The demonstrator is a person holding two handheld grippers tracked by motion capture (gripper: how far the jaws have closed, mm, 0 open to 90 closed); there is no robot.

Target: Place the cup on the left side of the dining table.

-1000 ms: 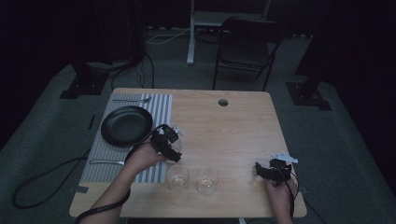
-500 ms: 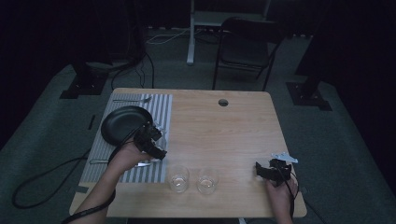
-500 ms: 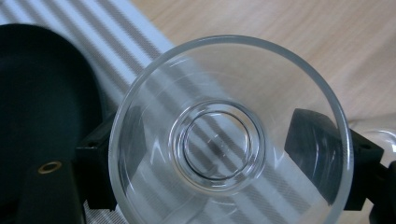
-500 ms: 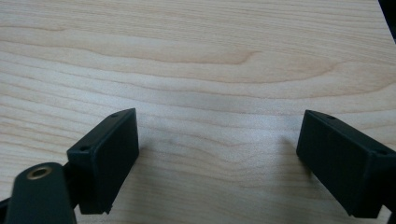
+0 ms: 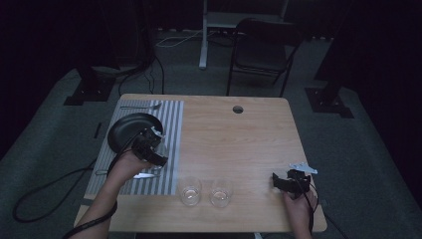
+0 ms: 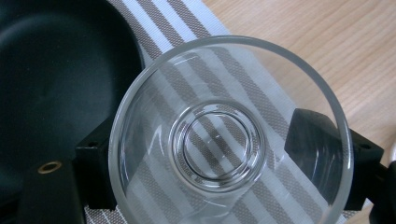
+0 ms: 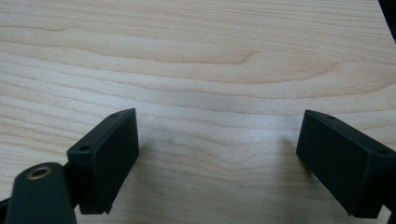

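Now left gripper (image 6: 224,158) clamps empty glass (image 6: 224,140) over striped mat (image 6: 196,28); right gripper (image 7: 217,163) agape.

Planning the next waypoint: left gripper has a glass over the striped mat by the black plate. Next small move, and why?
Probably lower it straight down onto the mat, then open. The left gripper is shut on the glass, its pads on opposite sides of the wall. Under the glass lies the striped placemat, with the black plate just beside, so keep off that rim.
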